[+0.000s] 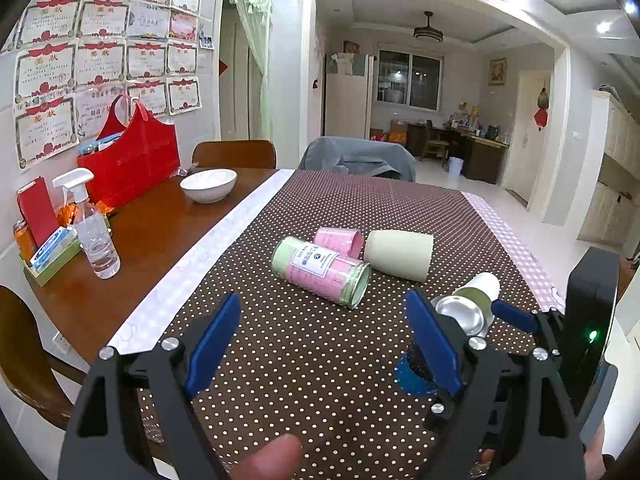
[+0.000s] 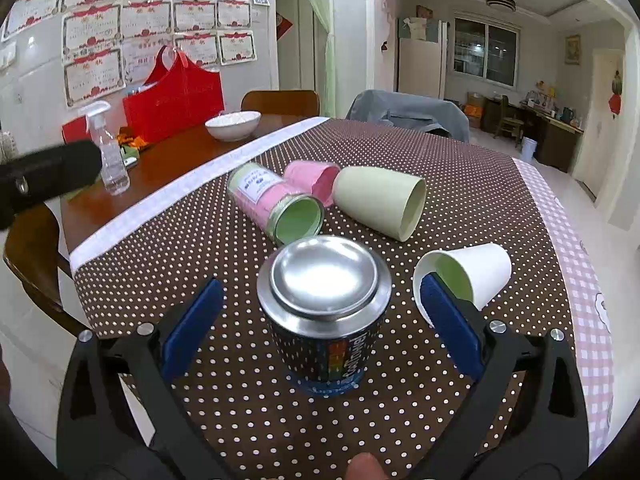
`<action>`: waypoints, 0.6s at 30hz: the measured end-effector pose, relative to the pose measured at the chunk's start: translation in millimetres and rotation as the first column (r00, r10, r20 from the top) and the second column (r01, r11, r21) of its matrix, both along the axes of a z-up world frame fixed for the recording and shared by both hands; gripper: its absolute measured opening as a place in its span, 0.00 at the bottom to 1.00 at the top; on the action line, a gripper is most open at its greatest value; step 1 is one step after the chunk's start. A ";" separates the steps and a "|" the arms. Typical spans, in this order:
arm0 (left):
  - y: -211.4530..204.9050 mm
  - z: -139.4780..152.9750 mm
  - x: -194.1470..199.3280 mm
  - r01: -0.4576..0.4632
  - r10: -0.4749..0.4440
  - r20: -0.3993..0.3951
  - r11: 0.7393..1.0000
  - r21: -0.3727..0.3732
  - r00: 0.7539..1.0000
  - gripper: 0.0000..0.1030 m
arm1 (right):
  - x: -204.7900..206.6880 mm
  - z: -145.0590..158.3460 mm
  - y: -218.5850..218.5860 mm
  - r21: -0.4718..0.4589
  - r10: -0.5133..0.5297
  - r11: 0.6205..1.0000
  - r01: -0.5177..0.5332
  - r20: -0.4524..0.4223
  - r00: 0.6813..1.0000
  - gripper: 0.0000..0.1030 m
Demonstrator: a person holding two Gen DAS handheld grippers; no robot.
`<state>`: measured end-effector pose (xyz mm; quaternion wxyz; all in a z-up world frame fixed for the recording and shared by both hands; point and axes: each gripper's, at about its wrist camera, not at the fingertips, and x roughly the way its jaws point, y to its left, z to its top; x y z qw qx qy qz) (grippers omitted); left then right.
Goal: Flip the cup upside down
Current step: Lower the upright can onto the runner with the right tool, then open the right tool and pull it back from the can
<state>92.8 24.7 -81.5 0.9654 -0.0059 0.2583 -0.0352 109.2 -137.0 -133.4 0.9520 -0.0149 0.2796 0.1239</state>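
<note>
Award certificates [image 1: 100,56] are covering the white tiled wall beside a wooden table [image 1: 152,220] draped in a brown polka-dot cloth [image 2: 460,184]. Wooden chairs [image 1: 234,154] are standing at the table's far edge. Beyond a wide archway, a ceiling fan lamp [image 1: 428,32] is hanging near a dark window [image 1: 408,80], with ceiling spotlights glowing over pale floor tiles [image 1: 480,196].

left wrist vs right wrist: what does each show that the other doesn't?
Left only: right gripper seen from the side, the red booklet and tissue box by the wall.
Right only: inverted steel cup unobstructed between open fingers, white paper cup mouth.
Both: pink-green cup, cream cup, bowl, spray bottle.
</note>
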 end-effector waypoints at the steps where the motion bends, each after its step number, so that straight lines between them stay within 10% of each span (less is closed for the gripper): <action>1: -0.4 1.4 -1.4 0.001 -0.001 0.004 1.000 0.000 1.000 0.81 | -0.4 2.0 0.1 0.002 0.000 1.000 0.000 0.002 1.000 0.94; 18: -13.1 31.8 -29.0 0.036 -0.038 0.082 0.999 0.021 0.996 0.81 | -17.2 50.2 -43.8 0.182 -0.101 0.978 0.101 -0.008 0.995 0.94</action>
